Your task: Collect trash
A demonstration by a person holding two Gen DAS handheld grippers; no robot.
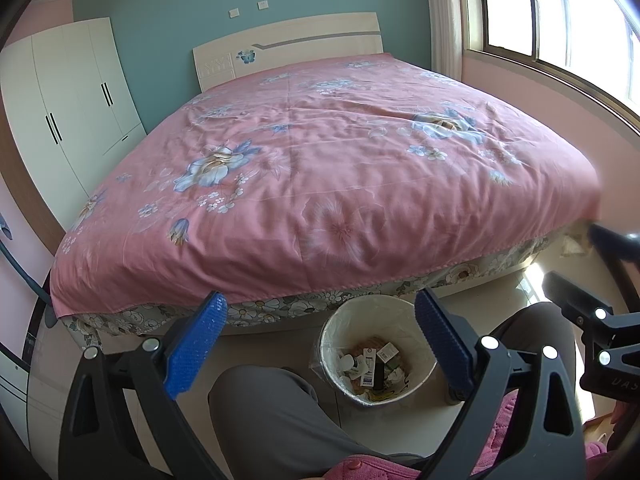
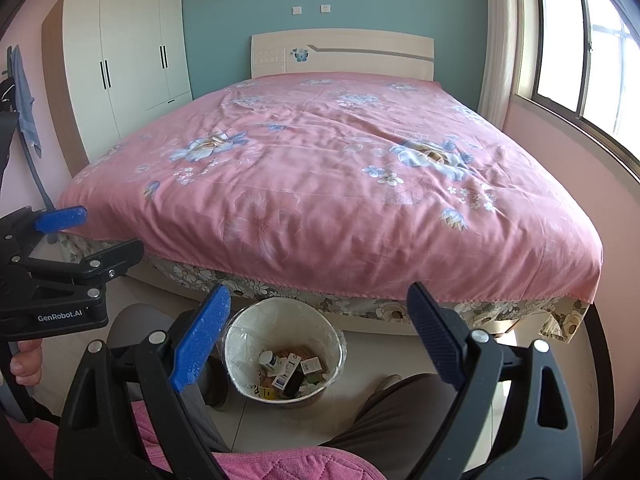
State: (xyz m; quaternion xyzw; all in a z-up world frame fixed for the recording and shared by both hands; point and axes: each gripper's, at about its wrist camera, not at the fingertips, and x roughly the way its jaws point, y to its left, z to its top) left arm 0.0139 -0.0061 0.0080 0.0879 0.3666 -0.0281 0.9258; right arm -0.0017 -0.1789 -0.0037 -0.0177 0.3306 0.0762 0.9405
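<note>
Trash bin (image 1: pixel 376 350) sits on the floor by the bed's foot edge, between your knees.
Both your left gripper (image 1: pixel 320 344) and right gripper (image 2: pixel 316 338) gape wide, empty; liner's flimsy, so pinch its rim.

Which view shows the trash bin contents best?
Right wrist: the trash bin sits unobstructed between the fingers, bottle and boxes inside all visible. Left wrist shows the same bin, but a finger overlaps its right rim.
</note>
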